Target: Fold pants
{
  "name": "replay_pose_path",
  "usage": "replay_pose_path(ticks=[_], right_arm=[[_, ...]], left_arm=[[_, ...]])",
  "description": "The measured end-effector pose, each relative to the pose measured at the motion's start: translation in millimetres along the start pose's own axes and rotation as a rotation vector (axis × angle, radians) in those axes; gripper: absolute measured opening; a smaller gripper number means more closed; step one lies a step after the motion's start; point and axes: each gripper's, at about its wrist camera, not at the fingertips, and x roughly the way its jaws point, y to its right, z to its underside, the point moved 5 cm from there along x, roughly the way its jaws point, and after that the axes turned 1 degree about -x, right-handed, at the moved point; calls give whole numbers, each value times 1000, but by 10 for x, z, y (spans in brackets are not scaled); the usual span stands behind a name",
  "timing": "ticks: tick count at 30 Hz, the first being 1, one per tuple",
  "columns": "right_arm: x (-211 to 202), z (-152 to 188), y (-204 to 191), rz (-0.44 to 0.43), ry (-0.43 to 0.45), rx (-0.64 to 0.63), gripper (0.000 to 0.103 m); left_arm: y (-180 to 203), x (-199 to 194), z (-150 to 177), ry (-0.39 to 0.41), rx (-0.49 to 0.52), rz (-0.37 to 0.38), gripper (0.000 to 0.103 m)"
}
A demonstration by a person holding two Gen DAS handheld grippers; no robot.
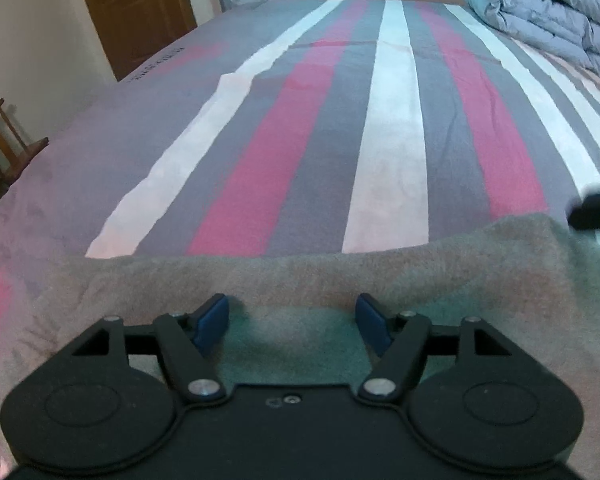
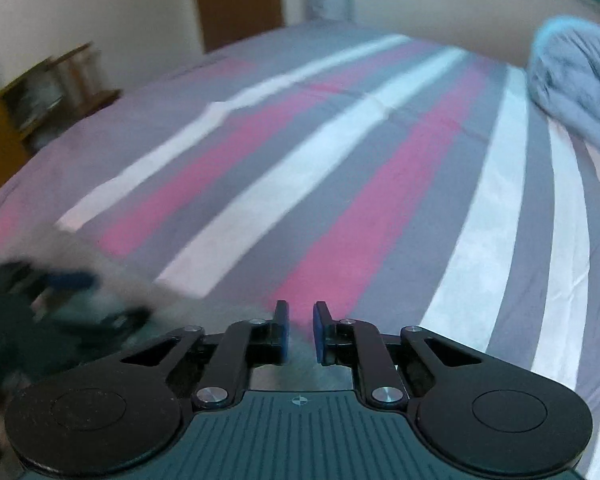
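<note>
Directly under the left gripper (image 1: pixel 292 320) lie the pants (image 1: pixel 340 276), a grey-brown, fleecy garment spread on the near part of the bed (image 1: pixel 312 160). Their far edge runs crosswise in the left wrist view, from the left side to the right, so the cloth's visible long side lies square to the line the gripper points along. The left gripper's blue pads (image 1: pixel 214 322) stand well apart, with pants fabric below and between them but neither pad pinching it; it holds nothing.

The right gripper (image 2: pixel 301 330) has its jaws nearly together, with a narrow gap through which only the striped bedsheet (image 2: pixel 340 220) shows, so it too has hold of nothing. It points out over bare sheet, and the pants lie off to its left, a blurred grey patch (image 2: pixel 112 276) at the left edge of the right wrist view, where the left gripper also shows as a dark smear.

So the left hand is the nearer one, sitting on the garment, while the right hand is beside the pants and would have to come leftward and open before it could take an edge. A rolled grey quilt (image 1: pixel 540 12) lies well apart at the far right of the bed, clear of any fold.
</note>
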Motion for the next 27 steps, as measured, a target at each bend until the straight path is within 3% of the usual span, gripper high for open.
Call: replay_pose_path(ticks=[4, 9, 13, 17, 20, 21, 22, 27], right_arm=[[-240, 305, -158, -12, -17, -11, 14], [-467, 1129, -323, 19, -78, 34, 14], [-770, 1611, -468, 101, -53, -26, 15], [-1065, 1830, -371, 158, -43, 62, 16], [-1172, 2058, -219, 208, -56, 50, 43], [-1256, 2106, -131, 232, -59, 83, 60], [-1345, 2152, -27, 250, -60, 122, 66], [-1863, 2420, 631, 397, -42, 312, 66]], left_arm=[[-20, -284, 221, -2, 40, 13, 63], [-83, -575, 723, -3, 125, -5, 65], [-304, -752, 911, -22, 103, -30, 69], [-517, -780, 999, -39, 58, -85, 72], [-524, -855, 967, -47, 33, -97, 66], [-501, -903, 956, -40, 31, -86, 65], [-462, -944, 950, -35, 29, -66, 65], [-16, -1101, 864, 3, 51, 30, 65]])
